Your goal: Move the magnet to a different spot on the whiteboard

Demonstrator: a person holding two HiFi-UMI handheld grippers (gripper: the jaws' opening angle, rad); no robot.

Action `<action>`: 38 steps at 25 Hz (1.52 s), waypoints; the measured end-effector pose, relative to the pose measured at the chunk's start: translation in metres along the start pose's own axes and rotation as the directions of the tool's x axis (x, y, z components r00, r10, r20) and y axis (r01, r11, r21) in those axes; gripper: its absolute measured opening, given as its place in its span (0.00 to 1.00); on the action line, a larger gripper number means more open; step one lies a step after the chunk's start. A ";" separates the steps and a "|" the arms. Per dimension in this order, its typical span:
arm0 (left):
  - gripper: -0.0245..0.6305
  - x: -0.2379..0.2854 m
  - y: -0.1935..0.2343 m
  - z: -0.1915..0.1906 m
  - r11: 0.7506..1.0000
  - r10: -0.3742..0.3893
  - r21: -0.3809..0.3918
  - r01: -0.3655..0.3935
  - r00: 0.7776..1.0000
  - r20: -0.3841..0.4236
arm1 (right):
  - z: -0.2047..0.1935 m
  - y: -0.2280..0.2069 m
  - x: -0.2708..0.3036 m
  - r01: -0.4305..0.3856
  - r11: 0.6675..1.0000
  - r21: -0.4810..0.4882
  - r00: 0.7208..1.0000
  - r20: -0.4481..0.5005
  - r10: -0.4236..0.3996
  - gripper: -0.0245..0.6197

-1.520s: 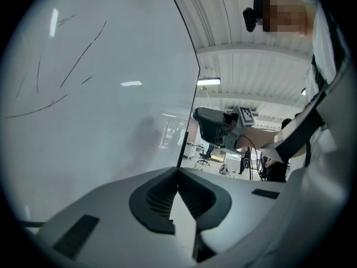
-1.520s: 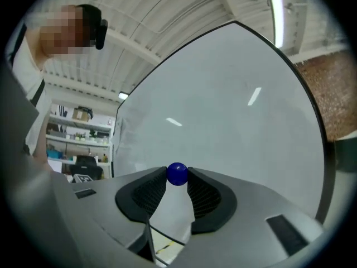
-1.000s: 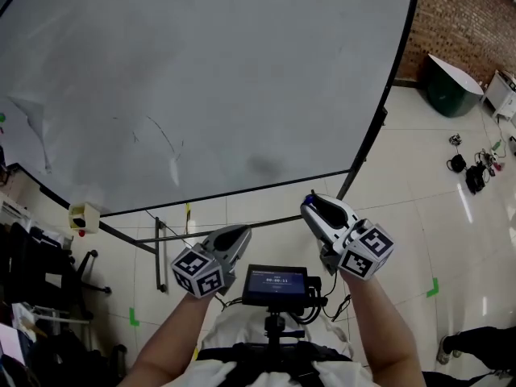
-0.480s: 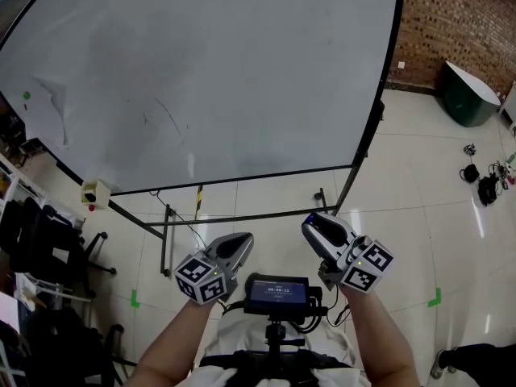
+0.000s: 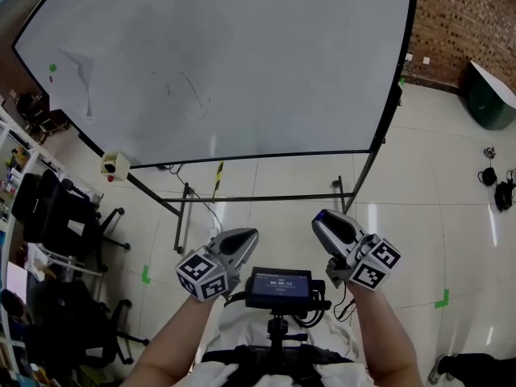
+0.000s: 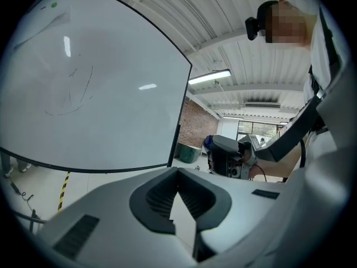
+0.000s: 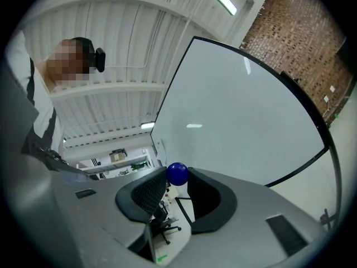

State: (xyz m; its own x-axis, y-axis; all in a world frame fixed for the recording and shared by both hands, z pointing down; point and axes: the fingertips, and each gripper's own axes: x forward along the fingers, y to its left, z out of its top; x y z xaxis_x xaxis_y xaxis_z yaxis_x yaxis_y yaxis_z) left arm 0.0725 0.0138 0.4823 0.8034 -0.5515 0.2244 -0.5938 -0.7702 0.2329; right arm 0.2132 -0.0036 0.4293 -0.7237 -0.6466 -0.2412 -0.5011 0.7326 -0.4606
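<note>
The big whiteboard point(image 5: 242, 63) stands on a black frame ahead of me, with faint pen marks on it. My right gripper point(image 5: 324, 221) is held low in front of my chest, well short of the board, shut on a small blue ball-shaped magnet point(image 7: 177, 173) pinched between its tips. A bit of that blue magnet point(image 5: 320, 214) also shows in the head view. My left gripper point(image 5: 245, 237) is beside it at the same height, jaw tips together, holding nothing. A small green magnet point(image 5: 52, 68) sticks near the board's upper left corner.
A pale box point(image 5: 115, 165) hangs at the board's lower left corner. Black office chairs point(image 5: 56, 224) crowd the left side. A green bin point(image 5: 490, 95) stands by the brick wall point(image 5: 463, 22) at right, with cables point(image 5: 496, 184) on the tiled floor. A small screen point(image 5: 278, 284) sits at my chest.
The board has drawn away and shifted up and right in the head view. Both grippers have dropped lower in the picture. The blue magnet stays in the right gripper.
</note>
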 end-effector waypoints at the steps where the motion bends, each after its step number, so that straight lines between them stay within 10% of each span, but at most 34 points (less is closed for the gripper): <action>1: 0.05 -0.003 0.001 0.000 1.000 0.003 -0.005 -0.002 1.000 0.002 | -0.003 0.002 -0.001 0.002 1.000 0.004 1.000 0.000 -0.002 0.27; 38: 0.05 -0.126 0.092 -0.005 0.994 0.036 -0.104 -0.027 0.995 0.091 | -0.093 0.083 0.101 0.025 0.997 0.078 0.998 -0.055 -0.021 0.27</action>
State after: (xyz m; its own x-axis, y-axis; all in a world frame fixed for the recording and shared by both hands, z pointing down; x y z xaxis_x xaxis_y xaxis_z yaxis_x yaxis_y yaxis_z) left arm -0.0832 0.0140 0.4798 0.7821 -0.6059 0.1456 -0.6163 -0.7177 0.3241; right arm 0.0543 0.0120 0.4462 -0.7381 -0.6492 -0.1836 -0.4810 0.6971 -0.5316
